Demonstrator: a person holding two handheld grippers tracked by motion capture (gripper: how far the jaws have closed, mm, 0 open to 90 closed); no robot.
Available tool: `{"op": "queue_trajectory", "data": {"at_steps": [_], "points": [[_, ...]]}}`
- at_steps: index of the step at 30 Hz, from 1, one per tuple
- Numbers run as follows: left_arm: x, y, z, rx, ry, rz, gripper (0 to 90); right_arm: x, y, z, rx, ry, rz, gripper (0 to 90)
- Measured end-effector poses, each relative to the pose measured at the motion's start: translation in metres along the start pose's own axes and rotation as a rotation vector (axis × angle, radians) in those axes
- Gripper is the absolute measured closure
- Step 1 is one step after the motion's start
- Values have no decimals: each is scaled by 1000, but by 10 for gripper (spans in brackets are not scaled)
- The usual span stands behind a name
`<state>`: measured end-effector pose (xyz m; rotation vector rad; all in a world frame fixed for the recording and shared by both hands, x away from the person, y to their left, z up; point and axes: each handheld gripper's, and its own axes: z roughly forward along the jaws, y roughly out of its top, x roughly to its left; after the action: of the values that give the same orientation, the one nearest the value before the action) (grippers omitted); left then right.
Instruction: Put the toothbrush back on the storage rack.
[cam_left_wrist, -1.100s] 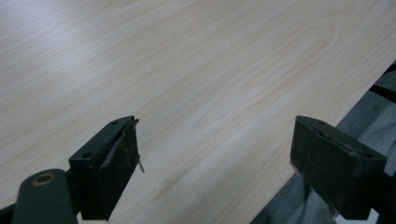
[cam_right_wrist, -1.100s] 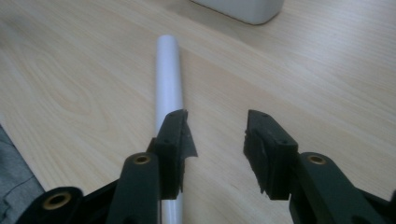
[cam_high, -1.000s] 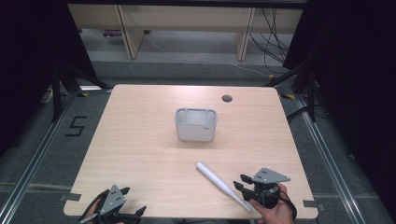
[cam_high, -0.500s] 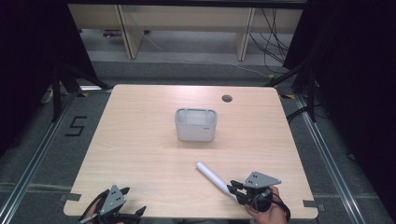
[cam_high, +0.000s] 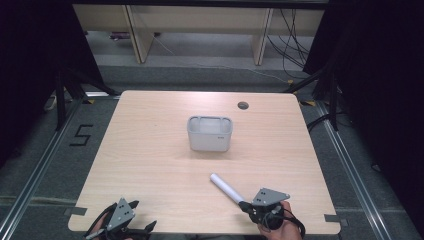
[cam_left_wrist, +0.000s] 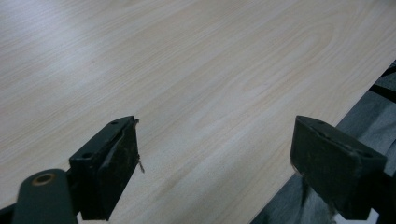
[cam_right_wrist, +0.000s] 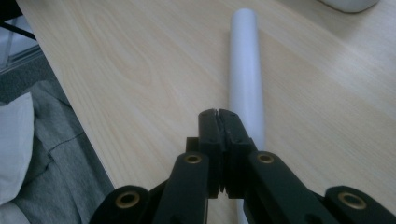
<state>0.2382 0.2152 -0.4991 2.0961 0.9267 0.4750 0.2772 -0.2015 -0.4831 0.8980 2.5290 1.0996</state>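
Near the table's front right edge lay a long white cylindrical tube (cam_high: 226, 187), angled toward a grey rectangular plastic bin (cam_high: 210, 133) at mid-table. The right gripper (cam_right_wrist: 218, 113) had just been closing — its jaws met empty above the tube's near end, so no grasp was made. The left gripper (cam_left_wrist: 215, 154) waited open over bare wood.

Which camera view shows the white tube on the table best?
The high view shows the white tube best: its whole length lies on the table, free end toward the grey bin, near end at the right tool. The right gripper view shows it closer, but the shut jaws hide its near end.
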Motion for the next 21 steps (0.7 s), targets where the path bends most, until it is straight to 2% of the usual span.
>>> {"op": "queue_trajectory", "data": {"at_steps": [1, 3, 6, 10, 13, 14, 15, 16, 17, 19, 21], "points": [[0, 0, 0, -2, 1, -2, 147, 1, -1, 2, 19, 3, -6, 889], [0, 0, 0, 2, 2, 3, 147, 0, -1, 4, 23, 7, -34, 889], [0, 0, 0, -4, 3, 0, 147, 2, -2, 5, 36, 6, -20, 890], [0, 0, 0, -1, 5, 0, 147, 1, -3, 6, 61, 11, -24, 890], [0, 0, 0, 6, 8, 10, 147, 0, -5, 9, 58, 2, -40, 892], [0, 0, 0, 0, 5, 2, 147, 1, -5, 8, 77, -1, -27, 892], [0, 0, 0, -4, 3, -2, 147, 1, -6, 9, 73, -11, -35, 891], [0, 0, 0, -3, 3, -2, 147, 1, -5, 8, 94, -11, -39, 892], [1, 0, 0, 8, 8, 13, 147, 0, -6, 9, 89, -17, -44, 892], [0, 0, 0, 2, 8, 5, 147, 0, -6, 9, 103, -18, -48, 891], [1, 0, 0, 9, 8, 12, 147, 1, -7, 10, 105, -19, -35, 891]]}}
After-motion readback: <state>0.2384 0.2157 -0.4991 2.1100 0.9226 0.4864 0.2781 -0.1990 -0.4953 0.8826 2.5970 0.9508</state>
